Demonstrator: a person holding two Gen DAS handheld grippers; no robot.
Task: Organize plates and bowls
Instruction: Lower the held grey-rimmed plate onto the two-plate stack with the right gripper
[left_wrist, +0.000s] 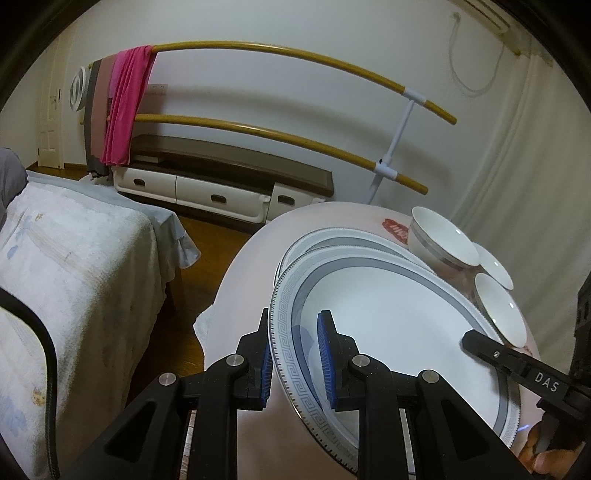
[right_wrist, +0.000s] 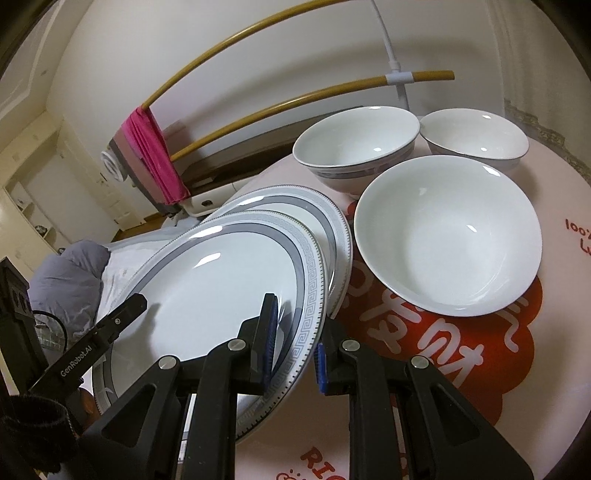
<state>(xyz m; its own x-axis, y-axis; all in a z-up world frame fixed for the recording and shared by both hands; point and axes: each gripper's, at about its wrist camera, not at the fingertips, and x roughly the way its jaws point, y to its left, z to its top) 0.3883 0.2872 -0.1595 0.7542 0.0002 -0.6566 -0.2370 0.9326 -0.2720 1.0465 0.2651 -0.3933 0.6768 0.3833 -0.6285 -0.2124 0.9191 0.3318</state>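
Plain white walls (left_wrist: 258, 74) close the room, and a rack of two curved yellow-brown rails (left_wrist: 295, 55) on a white stand carries a pink cloth (left_wrist: 125, 107) beside brown ones. Below it runs a low white cabinet (left_wrist: 207, 192) with a dark top, standing on a brown wooden floor (left_wrist: 207, 236). A bed (left_wrist: 74, 258) with a pale cover fills the left, pale curtains (left_wrist: 535, 147) hang at the right, and a cream door (right_wrist: 107, 192) shows farther off.

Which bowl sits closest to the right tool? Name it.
The largest bowl, plain white inside, just beyond the right tool; the other two bowls stand behind it.
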